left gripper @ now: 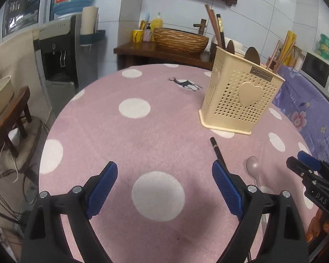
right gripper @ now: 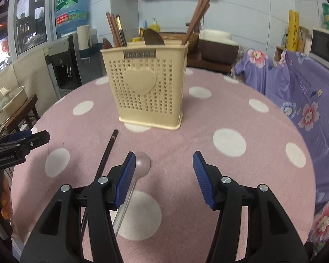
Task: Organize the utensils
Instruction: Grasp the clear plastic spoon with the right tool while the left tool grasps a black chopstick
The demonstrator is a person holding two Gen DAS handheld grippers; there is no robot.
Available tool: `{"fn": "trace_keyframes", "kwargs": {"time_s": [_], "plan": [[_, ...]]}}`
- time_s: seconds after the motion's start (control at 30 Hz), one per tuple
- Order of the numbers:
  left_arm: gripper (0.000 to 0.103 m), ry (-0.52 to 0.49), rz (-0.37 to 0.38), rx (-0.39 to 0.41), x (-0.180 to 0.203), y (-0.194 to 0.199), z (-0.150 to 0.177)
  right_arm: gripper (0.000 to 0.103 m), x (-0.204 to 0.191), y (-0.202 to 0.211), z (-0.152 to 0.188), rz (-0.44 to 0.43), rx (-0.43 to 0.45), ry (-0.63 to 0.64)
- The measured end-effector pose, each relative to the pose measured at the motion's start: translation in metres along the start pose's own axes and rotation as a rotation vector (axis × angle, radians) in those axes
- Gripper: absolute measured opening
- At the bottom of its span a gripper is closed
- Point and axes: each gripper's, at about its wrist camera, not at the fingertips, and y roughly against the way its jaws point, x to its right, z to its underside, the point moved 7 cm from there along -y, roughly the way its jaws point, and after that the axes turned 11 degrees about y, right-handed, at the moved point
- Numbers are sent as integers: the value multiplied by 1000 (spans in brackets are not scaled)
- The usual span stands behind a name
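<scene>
Left tongs [left gripper: 164,176], right tongs [right gripper: 164,166]: both wide open, holding nothing.

Holder [right gripper: 151,92] on table [right gripper: 263,131]; chopstick [right gripper: 108,151] left of spoon [right gripper: 142,164], both before holder.

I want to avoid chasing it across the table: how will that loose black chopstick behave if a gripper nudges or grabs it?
The black chopstick looks thin, straight and stiff, so it probably won't bend. Lying flat on the pink tablecloth, it may roll or pivot if pushed sideways, though cloth should slow it. Its slim shaft leaves little height to grip.
</scene>
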Motion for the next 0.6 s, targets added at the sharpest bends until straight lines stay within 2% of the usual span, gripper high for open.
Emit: {"fn": "trace_keyframes", "kwargs": {"time_s": [0.2, 0.3, 0.37, 0.6], "plan": [[87, -22, -5, 27, 4, 4, -3, 54, -1, -17, 9, -53, -103, -74], [87, -33, 4, 32, 10, 5, -1, 44, -10, -30, 8, -46, -143, -59], [87, -47, 1, 32, 14, 4, 1, 39, -20, -38, 8, -72, -172, -61], [86, -38, -7, 43, 8, 9, -2, 38, -44, -53, 9, -86, -215, -70]]}}
